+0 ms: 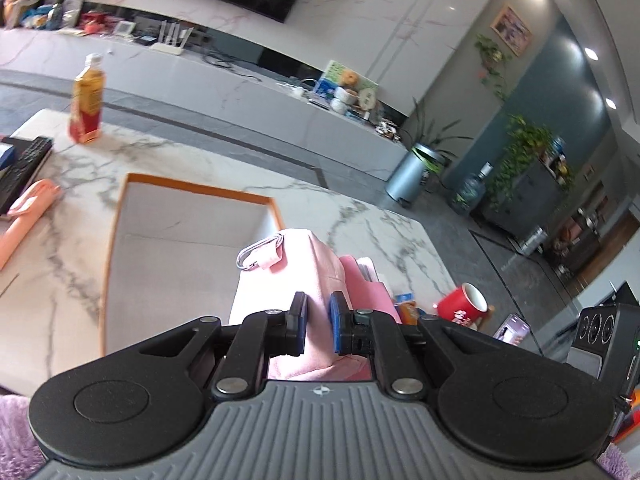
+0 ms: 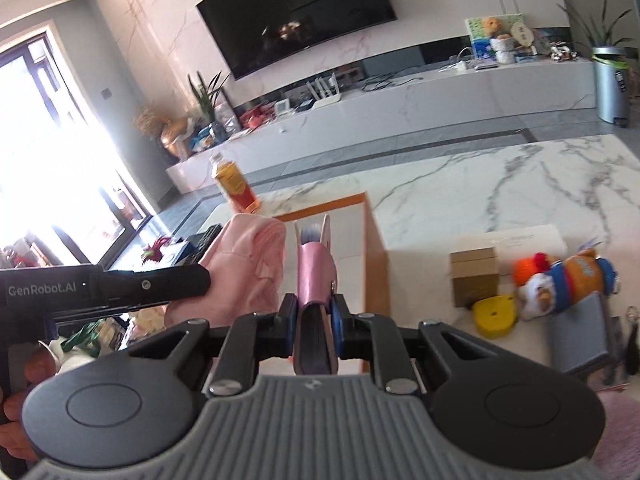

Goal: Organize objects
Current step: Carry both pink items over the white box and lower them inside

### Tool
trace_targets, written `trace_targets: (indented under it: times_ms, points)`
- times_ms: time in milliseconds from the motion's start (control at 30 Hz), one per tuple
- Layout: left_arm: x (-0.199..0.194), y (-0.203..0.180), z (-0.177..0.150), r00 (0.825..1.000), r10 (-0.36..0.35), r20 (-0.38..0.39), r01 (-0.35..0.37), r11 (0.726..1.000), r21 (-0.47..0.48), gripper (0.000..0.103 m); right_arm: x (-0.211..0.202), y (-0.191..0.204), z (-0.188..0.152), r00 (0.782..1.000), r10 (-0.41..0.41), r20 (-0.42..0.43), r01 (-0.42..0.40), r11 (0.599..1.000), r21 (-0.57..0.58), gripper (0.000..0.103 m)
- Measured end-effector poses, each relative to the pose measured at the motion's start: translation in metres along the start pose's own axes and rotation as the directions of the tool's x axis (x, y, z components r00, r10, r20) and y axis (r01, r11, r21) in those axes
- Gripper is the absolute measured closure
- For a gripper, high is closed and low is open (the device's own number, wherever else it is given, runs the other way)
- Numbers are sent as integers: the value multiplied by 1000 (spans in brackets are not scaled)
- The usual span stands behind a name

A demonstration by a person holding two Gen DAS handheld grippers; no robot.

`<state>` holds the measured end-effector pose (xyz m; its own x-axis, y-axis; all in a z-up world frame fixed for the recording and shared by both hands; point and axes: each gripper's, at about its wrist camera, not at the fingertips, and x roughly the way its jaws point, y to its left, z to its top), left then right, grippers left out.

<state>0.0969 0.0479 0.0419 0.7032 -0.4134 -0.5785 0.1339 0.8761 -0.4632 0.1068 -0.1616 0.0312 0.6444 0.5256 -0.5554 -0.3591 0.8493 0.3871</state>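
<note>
Step in hand looks like the carry phase: both grippers are loaded and up over the marble bench (image 1: 180,160), w/ the orange-rimmed tray (image 1: 200,192) just ahead, so I'd judge the tray as the drop spot. Left gripper (image 1: 318,322) is clenched on a pink fabric pouch (image 1: 296,264); the cloth is pinched between the jaws and bulges out toward 12 o'clock, its metal carabiner clip (image 1: 256,254) hanging at approx 10 o'clock of the jaws, over the tray's near-right part. Right gripper (image 2: 314,312) is clamped on a slim pink leather case (image 2: 314,276), held edge-up between the jaws and sticking out at 12 o'clock; something bluish shows at its far end, can't tell what. In the right wrist view the left gripper's pouch sits at 10 o'clock, just beside the case, not clearly touching. Next move prob calls for lowering each item onto the tray floor w/o dragging the clip on the rim, then easing the jaws apart one at a time. Tea bottle (image 1: 87,100) stands at 11 o'clock, well apart; red mug (image 1: 464,304) at 3 o'clock.
</note>
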Motion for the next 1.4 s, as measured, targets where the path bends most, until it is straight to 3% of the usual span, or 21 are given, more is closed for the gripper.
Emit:
trace_targets:
  times_ms: [133,367,600,933,1200,1400]
  points:
    - [1,30,-2,1000,20,-2,-20,998,-67,89,26,14,-6,999,6,-53,-7,1000,-17,84]
    - [20,74,-14,1000,-6,-26,2,983,-183,89,67,17,-13,991,-22,-131,20,1000,-19,84]
    - [36,100,-39,995,-24,-94,2,975,-221,89,96,15,-21,981,-61,-186,58,998,-18,84]
    - [40,101,-50,986,34,-166,-63,983,-174,89,118,24,-33,970,-65,-236,55,997,-50,84]
    - [40,92,-54,968,135,-212,-155,985,-80,88,125,25,-45,959,-55,-278,44,998,-48,84]
    - [27,82,-50,963,201,-177,-205,979,-1,81,124,28,-46,959,-36,-281,26,999,-40,84]
